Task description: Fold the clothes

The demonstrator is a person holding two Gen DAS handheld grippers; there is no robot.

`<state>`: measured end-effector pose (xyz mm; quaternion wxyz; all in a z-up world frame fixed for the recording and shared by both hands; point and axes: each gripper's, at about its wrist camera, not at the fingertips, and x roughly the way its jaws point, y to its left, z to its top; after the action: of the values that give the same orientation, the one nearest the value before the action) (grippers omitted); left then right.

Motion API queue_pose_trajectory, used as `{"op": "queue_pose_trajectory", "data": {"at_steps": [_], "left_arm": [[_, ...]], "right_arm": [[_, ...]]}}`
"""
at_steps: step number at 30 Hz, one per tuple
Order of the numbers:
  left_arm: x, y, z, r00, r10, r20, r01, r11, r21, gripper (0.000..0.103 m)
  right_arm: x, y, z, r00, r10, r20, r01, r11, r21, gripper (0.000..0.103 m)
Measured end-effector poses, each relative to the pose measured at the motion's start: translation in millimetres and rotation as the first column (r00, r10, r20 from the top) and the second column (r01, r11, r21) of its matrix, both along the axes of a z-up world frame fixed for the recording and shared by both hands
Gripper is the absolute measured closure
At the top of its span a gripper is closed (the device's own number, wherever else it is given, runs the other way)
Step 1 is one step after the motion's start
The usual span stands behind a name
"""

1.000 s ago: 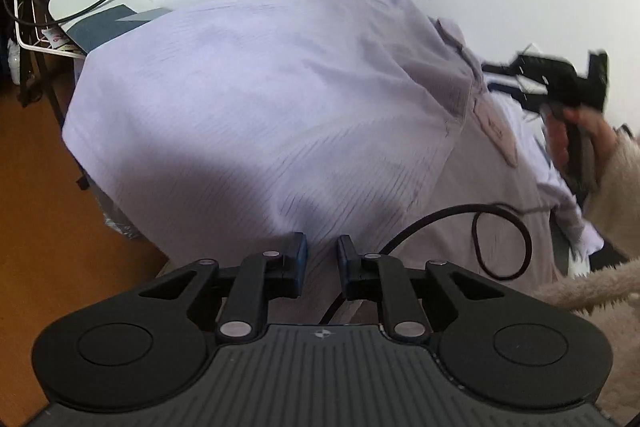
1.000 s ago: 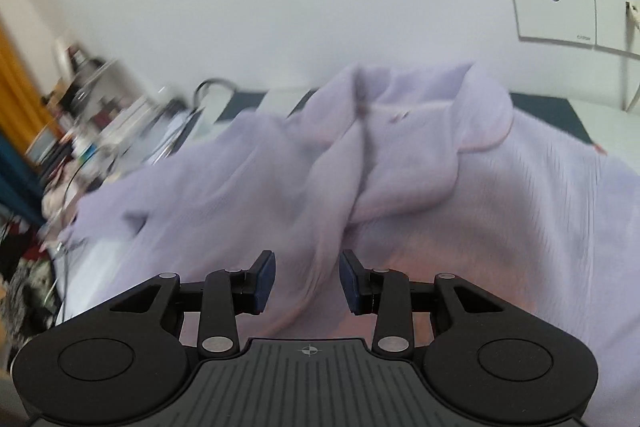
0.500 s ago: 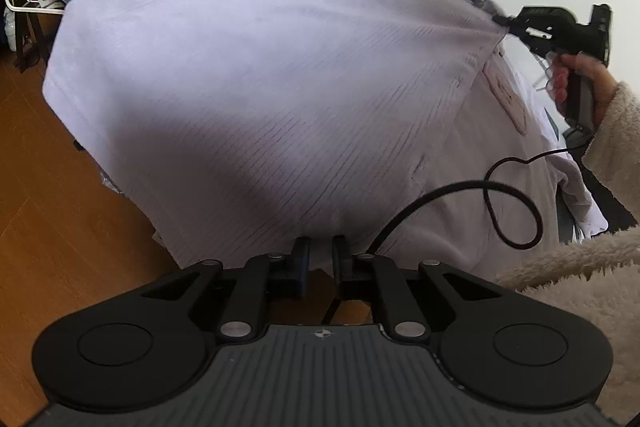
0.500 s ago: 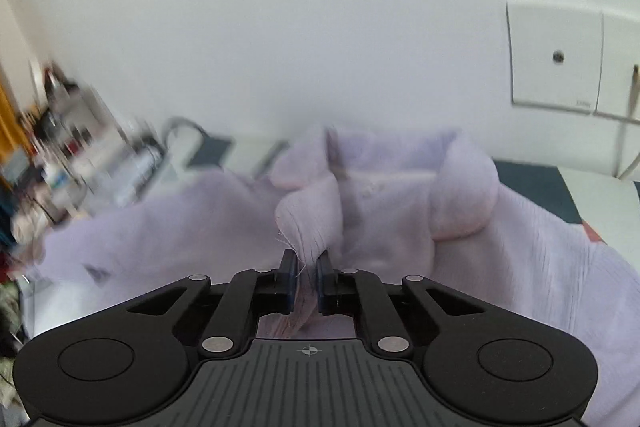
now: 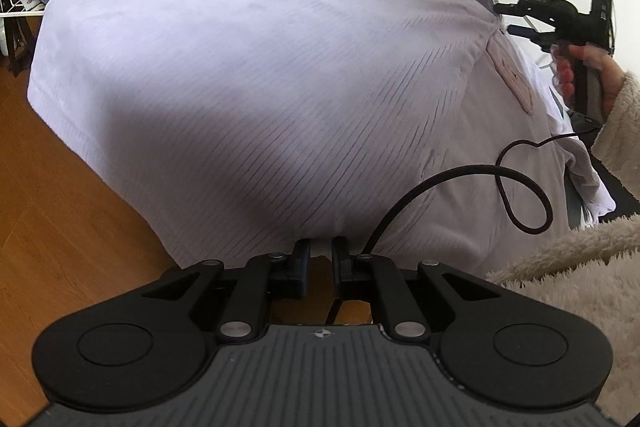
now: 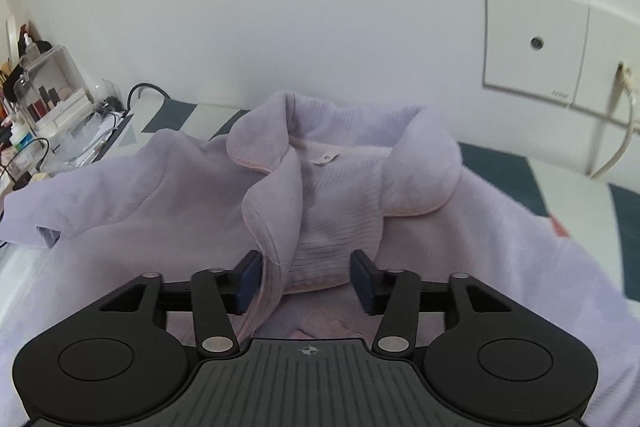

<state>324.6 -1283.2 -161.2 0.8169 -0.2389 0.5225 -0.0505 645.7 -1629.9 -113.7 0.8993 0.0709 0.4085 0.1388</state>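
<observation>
While the lilac shirt lies spread over the desk, its near hem hangs past the desk's edge above the wooden floor. In the left wrist view the left tongs sit at that near hem, their jaws drawn narrow with only a thin gap; the hem's edge meets the tips, though whether cloth is truly pinched there I cannot tell. A black cable loops across the fabric to the right of them. Far on the right of the same view, a hand in a fluffy cream sleeve holds the right tongs at the shirt's collar end.

In the right wrist view the right tongs are opening, their blue pads standing apart on either side of the shirt's front placket. The cloth lies between them, its edge just beside the left pad, and is not squeezed. Beyond them the collar stands open with a small white label inside the neck. A sleeve trails off to the left, toward a clear organiser of small bottles at the far left. White wall plates sit on the wall at the far right.
</observation>
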Motion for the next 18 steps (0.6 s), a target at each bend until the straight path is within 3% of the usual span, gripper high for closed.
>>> {"op": "queue_pose_trajectory", "data": {"at_steps": [2,6,12,18], "left_arm": [[-6.4,4.1,3.5,1.000,0.004,-0.006,-0.004,1.000,0.008,0.088],[-30.9,23.2,18.7,0.998,0.059,-0.003,-0.059,0.996,0.060,0.083],[-62.5,63.4,63.3,0.972,0.189,0.139,-0.210,0.965,0.159,0.083],[-30.9,94.6,110.2,0.958,0.121,0.260,-0.193,0.943,0.271,0.083]], "right_arm": [[-4.7,-4.0,9.9,1.000,-0.004,-0.003,0.004,1.000,-0.009,0.047],[-15.4,-16.0,40.8,1.000,-0.008,0.009,0.007,0.999,0.035,0.043],[-24.5,-20.8,103.2,0.992,0.063,0.105,-0.078,0.986,0.145,0.043],[-7.3,14.6,164.4,0.969,0.135,0.205,-0.163,0.979,0.126,0.044]]}}
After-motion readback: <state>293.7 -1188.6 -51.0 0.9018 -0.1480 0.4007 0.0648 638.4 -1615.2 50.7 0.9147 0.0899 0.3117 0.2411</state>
